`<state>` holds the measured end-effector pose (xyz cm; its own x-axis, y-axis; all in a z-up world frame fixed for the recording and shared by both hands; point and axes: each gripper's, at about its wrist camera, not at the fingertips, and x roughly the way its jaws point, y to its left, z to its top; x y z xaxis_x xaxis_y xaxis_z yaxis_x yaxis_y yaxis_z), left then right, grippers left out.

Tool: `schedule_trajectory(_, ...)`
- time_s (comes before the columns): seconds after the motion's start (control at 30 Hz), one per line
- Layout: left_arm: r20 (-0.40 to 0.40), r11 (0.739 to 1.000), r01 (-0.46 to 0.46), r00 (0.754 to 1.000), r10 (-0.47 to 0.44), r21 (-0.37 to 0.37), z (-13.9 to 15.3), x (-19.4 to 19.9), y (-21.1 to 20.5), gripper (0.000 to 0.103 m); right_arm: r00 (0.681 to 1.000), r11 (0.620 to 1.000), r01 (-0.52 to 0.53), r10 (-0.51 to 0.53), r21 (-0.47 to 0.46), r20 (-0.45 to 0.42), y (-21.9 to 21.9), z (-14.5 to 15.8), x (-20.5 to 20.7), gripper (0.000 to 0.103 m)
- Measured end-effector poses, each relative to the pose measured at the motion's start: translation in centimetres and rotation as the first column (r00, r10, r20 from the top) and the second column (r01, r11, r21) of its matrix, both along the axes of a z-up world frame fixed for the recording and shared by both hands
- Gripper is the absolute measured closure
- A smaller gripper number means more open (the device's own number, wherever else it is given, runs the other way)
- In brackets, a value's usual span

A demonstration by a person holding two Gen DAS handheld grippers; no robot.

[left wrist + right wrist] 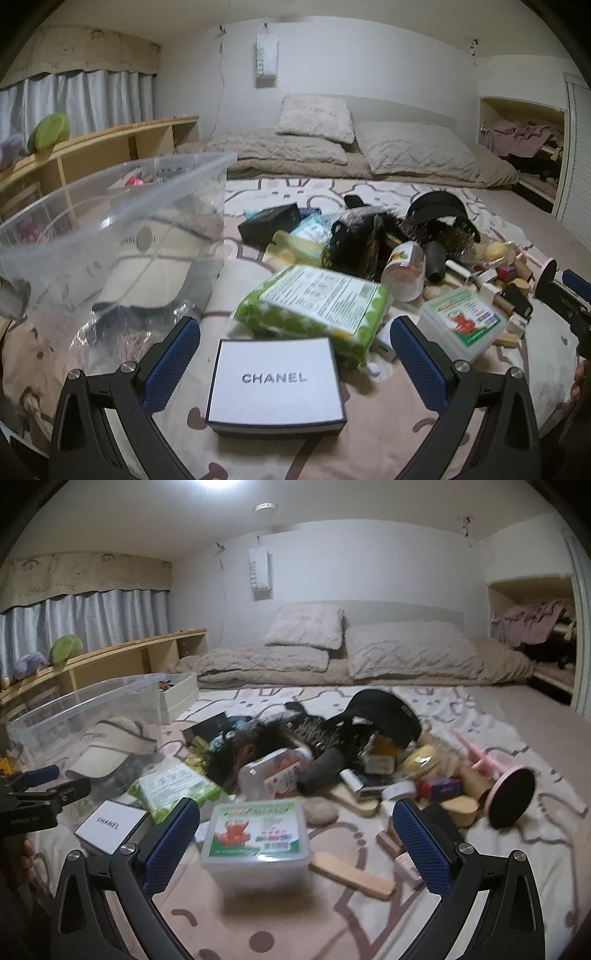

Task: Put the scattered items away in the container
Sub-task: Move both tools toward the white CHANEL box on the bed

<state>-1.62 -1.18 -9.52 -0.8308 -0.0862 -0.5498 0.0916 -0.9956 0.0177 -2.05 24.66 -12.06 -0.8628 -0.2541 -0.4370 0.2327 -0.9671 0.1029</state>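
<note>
Near on the bed point(517, 221), both tongs gape wide: left tongs point(295, 343) straddle the white box point(276, 384), right tongs point(295, 823) the plastic case point(255, 838), ready for the clear bin point(110, 221).

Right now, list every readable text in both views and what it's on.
"CHANEL": lid of the white box on the blanket, between the open left tongs.
"SWEET": white hanging bag on the wall.
Green wipes pack: label too blurred to read.
Clear plastic box lid, between the open right tongs: print too blurred.
</note>
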Motion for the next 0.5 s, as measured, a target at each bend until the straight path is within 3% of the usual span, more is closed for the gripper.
schedule_trajectory(0.3, 0.063, 0.999, -0.037, 0.997, 0.036, 0.020, -3.3, 0.6, -0.8, 0.000, 0.997, 0.998, -0.049, 0.047, 0.036, 0.062, -2.2, -3.6, -0.4, 0.000)
schedule_trajectory(0.5, 0.084, 0.999, -0.044, 0.996, 0.043, 0.017, -4.7, 0.7, -1.3, 0.000, 0.993, 0.989, -0.065, 0.051, 0.134, 0.105, -3.9, -6.0, -0.8, 0.000)
